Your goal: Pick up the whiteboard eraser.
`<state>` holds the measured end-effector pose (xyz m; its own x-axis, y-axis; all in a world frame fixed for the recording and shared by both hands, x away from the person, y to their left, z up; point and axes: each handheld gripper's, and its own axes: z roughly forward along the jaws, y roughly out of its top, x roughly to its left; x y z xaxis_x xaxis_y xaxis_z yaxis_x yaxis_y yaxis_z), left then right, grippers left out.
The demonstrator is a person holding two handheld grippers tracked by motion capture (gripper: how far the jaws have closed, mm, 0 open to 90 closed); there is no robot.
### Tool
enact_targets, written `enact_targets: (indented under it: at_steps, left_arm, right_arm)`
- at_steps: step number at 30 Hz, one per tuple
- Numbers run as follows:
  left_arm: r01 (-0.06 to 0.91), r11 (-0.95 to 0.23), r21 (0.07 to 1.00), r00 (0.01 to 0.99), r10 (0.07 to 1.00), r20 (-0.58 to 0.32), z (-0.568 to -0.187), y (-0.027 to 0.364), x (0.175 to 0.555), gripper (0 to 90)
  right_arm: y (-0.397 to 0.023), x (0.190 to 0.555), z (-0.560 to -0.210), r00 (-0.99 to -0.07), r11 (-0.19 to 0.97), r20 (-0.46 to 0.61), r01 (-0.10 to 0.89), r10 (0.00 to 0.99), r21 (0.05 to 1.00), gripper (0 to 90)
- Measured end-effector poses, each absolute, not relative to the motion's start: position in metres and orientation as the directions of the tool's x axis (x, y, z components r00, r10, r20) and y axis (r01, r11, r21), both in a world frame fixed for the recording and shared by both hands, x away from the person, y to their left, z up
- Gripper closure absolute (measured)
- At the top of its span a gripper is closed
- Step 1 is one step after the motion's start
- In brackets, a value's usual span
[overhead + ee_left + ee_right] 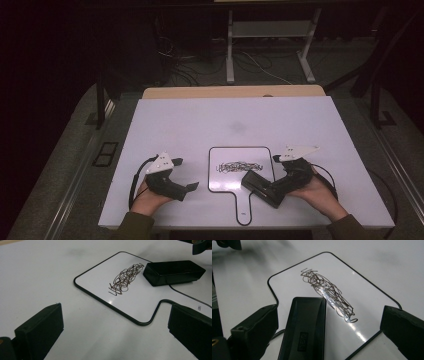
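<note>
A small handled whiteboard [226, 183] [100, 282] [367, 290] lies near the table's front edge, with a dark scribble [238, 167] [125, 278] [327, 292] across it. A black eraser [252, 181] [172, 272] [305, 325] rests on the board's right part. My right gripper [267, 181] [328, 332] is open, its jaws on either side of the eraser without touching it. My left gripper [186, 174] [112, 332] is open just left of the board, over bare table, with nothing between its jaws.
The white tabletop [225, 120] stretches wide behind the board. A thin cable [190, 296] runs across the board by its handle [243, 210]. Beyond the table's far edge are metal desk legs [230, 50] and cables on the floor [185, 65].
</note>
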<state>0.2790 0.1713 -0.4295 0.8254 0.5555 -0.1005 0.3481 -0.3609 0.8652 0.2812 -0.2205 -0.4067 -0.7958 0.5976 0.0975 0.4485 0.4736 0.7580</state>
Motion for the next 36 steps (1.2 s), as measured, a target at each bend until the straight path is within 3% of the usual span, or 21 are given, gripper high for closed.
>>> enact_targets:
  at_steps: [18, 19, 21, 36]
  left_arm:
    - [0.346, -0.364, 0.865, 0.827, 0.553, -0.098, -0.429, 0.171, 0.279, 0.0]
    - [0.346, -0.364, 0.865, 0.828, 0.553, -0.098, -0.429, 0.171, 0.279, 0.0]
    - [0.346, -0.369, 0.862, 0.829, 0.551, -0.097, -0.429, 0.171, 0.279, 0.0]
    - [0.35, -0.374, 0.859, 0.829, 0.55, -0.098, -0.431, 0.17, 0.279, 0.0]
  right_arm:
    - [-0.201, 0.271, -0.419, -0.8, 0.58, 0.062, 0.483, 0.597, 0.656, 5.8]
    - [-0.201, 0.27, -0.419, -0.802, 0.584, 0.059, 0.48, 0.594, 0.655, 11.5]
    - [-0.2, 0.269, -0.421, -0.808, 0.599, 0.042, 0.47, 0.588, 0.649, 14.3]
    - [-0.193, 0.265, -0.429, -0.81, 0.646, 0.027, 0.486, 0.586, 0.588, 23.3]
